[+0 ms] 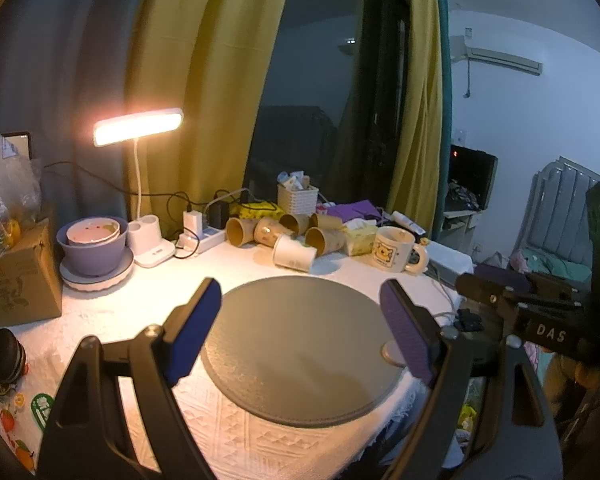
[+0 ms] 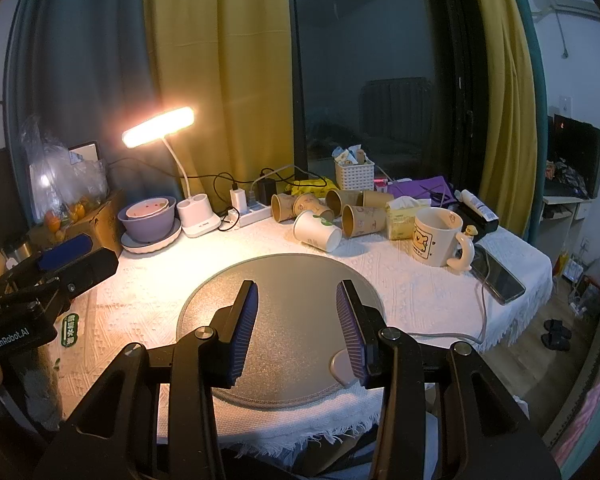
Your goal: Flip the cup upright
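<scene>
Room dim; one warm source, the lamp (image 1: 138,126) (image 2: 158,127), blown out to white-orange with a soft halo. Cloth (image 1: 236,264) beneath it glares pale; light falls off fast toward the near edge. Mat (image 1: 300,344) shows a faint sheen and soft shadows. Window (image 2: 364,80) dark, with weak reflections. Heavy fisheye bending (curtains bow), black vignette at corners. Far clutter is soft and slightly noisy.

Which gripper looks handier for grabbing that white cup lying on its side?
Probably the right gripper: the white cup lies nearly straight ahead of its open jaws. The left gripper, also open, sits no closer.
</scene>
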Demonstrator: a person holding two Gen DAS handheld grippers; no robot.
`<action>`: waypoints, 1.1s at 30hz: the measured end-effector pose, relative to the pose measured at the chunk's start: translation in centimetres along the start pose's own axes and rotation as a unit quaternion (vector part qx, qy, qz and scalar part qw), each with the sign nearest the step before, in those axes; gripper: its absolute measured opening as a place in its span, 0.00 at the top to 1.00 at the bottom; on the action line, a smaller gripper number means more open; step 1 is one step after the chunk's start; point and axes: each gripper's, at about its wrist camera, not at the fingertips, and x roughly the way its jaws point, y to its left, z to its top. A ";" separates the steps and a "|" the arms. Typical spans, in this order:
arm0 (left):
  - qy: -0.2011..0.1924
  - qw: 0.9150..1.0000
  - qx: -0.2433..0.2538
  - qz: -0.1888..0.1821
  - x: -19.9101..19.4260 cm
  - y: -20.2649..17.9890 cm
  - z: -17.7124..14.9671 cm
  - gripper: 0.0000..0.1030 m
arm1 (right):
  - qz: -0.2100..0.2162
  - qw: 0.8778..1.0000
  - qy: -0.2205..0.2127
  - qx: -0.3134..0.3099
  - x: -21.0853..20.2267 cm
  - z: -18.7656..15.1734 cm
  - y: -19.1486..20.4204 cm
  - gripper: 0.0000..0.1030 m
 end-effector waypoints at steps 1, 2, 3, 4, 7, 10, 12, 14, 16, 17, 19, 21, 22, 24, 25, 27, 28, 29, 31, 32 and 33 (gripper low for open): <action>0.000 1.000 0.000 -0.001 0.0 0.1 0.0 0.20 | 0.000 1.000 0.000 0.000 0.0 0.0 0.0 0.58; 0.000 1.000 0.000 -0.001 0.0 0.1 0.0 0.20 | 0.000 1.000 0.000 0.000 0.0 0.0 0.0 0.58; 0.000 1.000 0.000 -0.001 0.0 0.1 0.0 0.20 | 0.000 1.000 0.000 0.000 0.0 0.0 0.0 0.58; 0.001 1.000 0.000 -0.001 0.0 0.1 0.0 0.20 | 0.000 1.000 0.000 0.000 0.0 0.0 0.0 0.58; 0.000 1.000 -0.001 0.001 0.0 0.1 0.0 0.20 | 0.000 1.000 0.000 -0.001 0.0 0.0 0.0 0.58; 0.000 1.000 -0.002 0.001 0.0 0.2 -0.1 0.20 | 0.000 1.000 0.000 0.000 0.0 0.0 0.1 0.58; 0.000 1.000 -0.002 0.001 0.0 0.3 -0.1 0.20 | 0.000 1.000 0.000 -0.001 0.0 0.0 0.1 0.58; 0.000 1.000 -0.003 0.002 0.1 0.3 -0.1 0.20 | 0.000 1.000 0.000 -0.001 0.1 0.0 0.1 0.58; 0.000 1.000 -0.004 0.002 0.0 0.4 -0.1 0.20 | 0.000 1.000 0.000 -0.001 0.1 0.0 0.1 0.58; 0.000 1.000 -0.004 0.002 0.0 0.5 -0.1 0.20 | 0.000 1.000 0.000 -0.001 0.1 0.0 0.1 0.58; 0.000 1.000 -0.004 0.002 0.0 0.5 -0.1 0.20 | 0.000 1.000 0.000 -0.001 0.1 0.0 0.1 0.58; 0.000 1.000 -0.004 0.002 0.0 0.5 0.0 0.20 | 0.000 1.000 0.000 -0.001 0.1 0.0 0.1 0.58; 0.000 1.000 -0.004 0.001 0.0 0.5 0.0 0.20 | 0.000 1.000 0.000 -0.001 0.1 0.0 0.1 0.58; 0.000 1.000 -0.005 0.001 0.0 0.5 0.0 0.20 | 0.000 1.000 0.000 -0.001 0.1 0.0 0.2 0.58; 0.000 1.000 -0.004 0.001 0.0 0.5 -0.1 0.20 | 0.000 1.000 0.000 -0.002 0.1 0.0 0.2 0.58; 0.000 1.000 -0.004 0.001 0.0 0.4 -0.1 0.20 | 0.000 1.000 0.000 -0.002 0.0 0.0 0.2 0.58; 0.000 1.000 -0.004 0.002 0.0 0.4 -0.1 0.20 | 0.000 1.000 0.000 -0.002 0.0 0.0 0.2 0.58; 0.000 1.000 -0.004 0.002 0.0 0.4 -0.1 0.20 | 0.000 1.000 0.000 -0.002 0.0 0.0 0.2 0.58; 0.000 1.000 -0.005 0.002 0.0 0.4 -0.1 0.20 | 0.000 1.000 0.000 -0.002 0.0 0.0 0.2 0.58; 0.000 1.000 -0.005 0.002 0.0 0.4 -0.1 0.20 | 0.000 1.000 0.000 -0.002 0.0 0.0 0.2 0.58; 0.000 1.000 -0.005 0.002 0.0 0.4 -0.1 0.20 | 0.000 1.000 0.000 -0.002 0.0 0.0 0.2 0.58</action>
